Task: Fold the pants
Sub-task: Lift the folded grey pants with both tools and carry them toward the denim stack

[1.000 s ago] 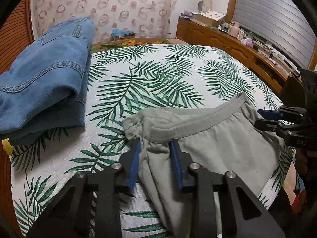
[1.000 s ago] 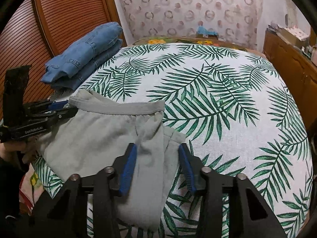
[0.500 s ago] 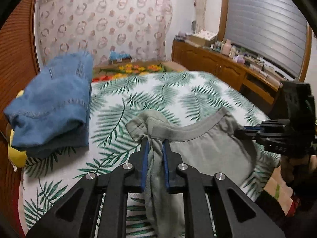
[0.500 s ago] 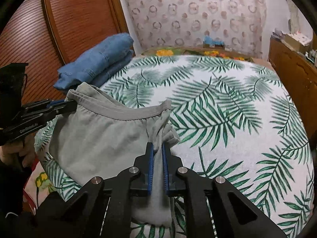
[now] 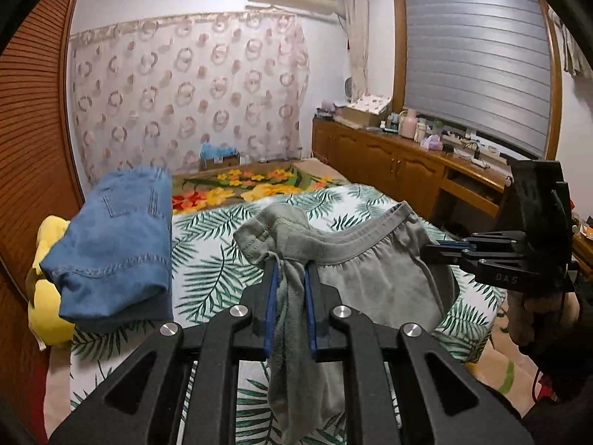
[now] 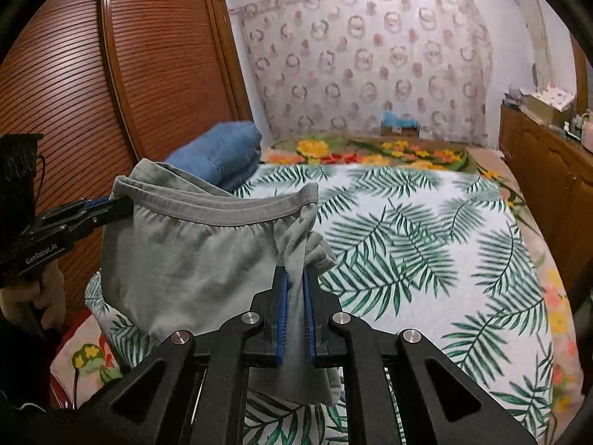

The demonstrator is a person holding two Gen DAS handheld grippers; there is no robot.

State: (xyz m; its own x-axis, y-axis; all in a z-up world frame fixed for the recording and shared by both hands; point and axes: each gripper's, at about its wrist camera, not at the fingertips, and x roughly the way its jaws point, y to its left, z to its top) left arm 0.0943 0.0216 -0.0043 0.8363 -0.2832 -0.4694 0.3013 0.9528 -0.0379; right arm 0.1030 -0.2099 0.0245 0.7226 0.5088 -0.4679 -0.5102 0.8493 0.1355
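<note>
Over the bed with the palm-leaf cover, both grippers are up in the air and angled a bit downward, holding the grey pants by the waistband between them. Left gripper has its jaws clenched on a bunched wad of cloth at one end of the waist, with a drawstring dangling by the pads. Right gripper is clamped on the other end, fabric squeezed thin between the blue pads. The waistband sags in a curve between the two, and the rest of the pants hangs down toward the near edge of the bed. From the left wrist view you can see a hand wrapped round the right gripper's handle. Off to the side, folded blue jeans sit on the bed, well apart from the pants, with something yellow tucked under them. A wooden cabinet with clutter on top runs along the far wall.
</note>
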